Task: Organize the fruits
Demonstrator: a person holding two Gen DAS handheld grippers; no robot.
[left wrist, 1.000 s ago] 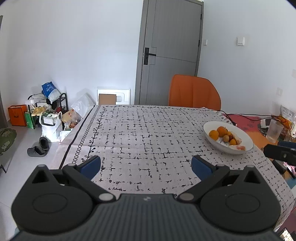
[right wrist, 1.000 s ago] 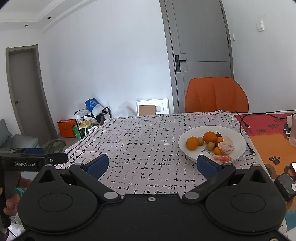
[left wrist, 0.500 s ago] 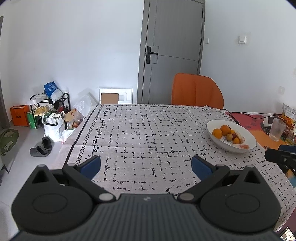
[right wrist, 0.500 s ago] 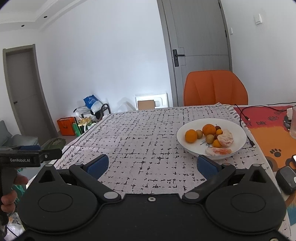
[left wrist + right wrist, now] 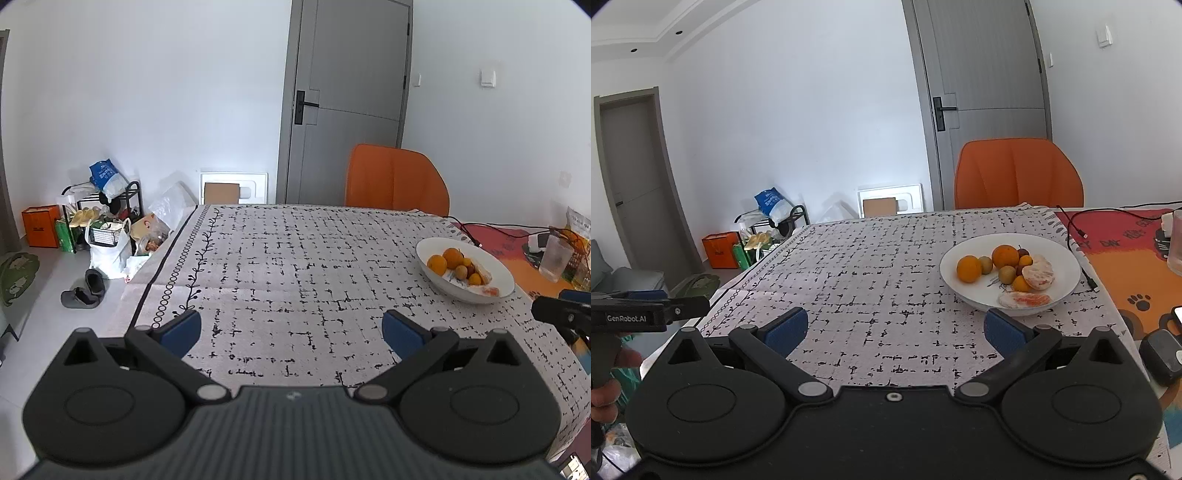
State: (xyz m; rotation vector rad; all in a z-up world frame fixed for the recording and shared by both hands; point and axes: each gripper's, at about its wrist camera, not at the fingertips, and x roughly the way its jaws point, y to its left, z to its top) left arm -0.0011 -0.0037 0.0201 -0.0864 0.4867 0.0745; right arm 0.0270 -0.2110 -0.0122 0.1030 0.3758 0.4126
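A white bowl [image 5: 1067, 258] holds oranges [image 5: 968, 268], small brown-green fruits [image 5: 1007, 274], a dark red fruit and peeled citrus pieces [image 5: 1038, 272]. It sits on the right of the patterned tablecloth and also shows in the left wrist view [image 5: 498, 273]. My right gripper [image 5: 893, 329] is open and empty, just short of the bowl and left of it. My left gripper [image 5: 291, 330] is open and empty over the cloth's near edge, well left of the bowl. The left gripper's side also shows in the right wrist view [image 5: 646, 312].
An orange chair [image 5: 1019, 173] stands at the table's far side before a grey door. A black cable [image 5: 1078, 236], a glass [image 5: 556, 258] and an orange mat [image 5: 1137, 273] lie right of the bowl. Bags and shoes clutter the floor [image 5: 96, 236] at left.
Both grippers have drawn back and lowered a little; the bowl sits slightly farther off in the left view. Both stay open and empty.
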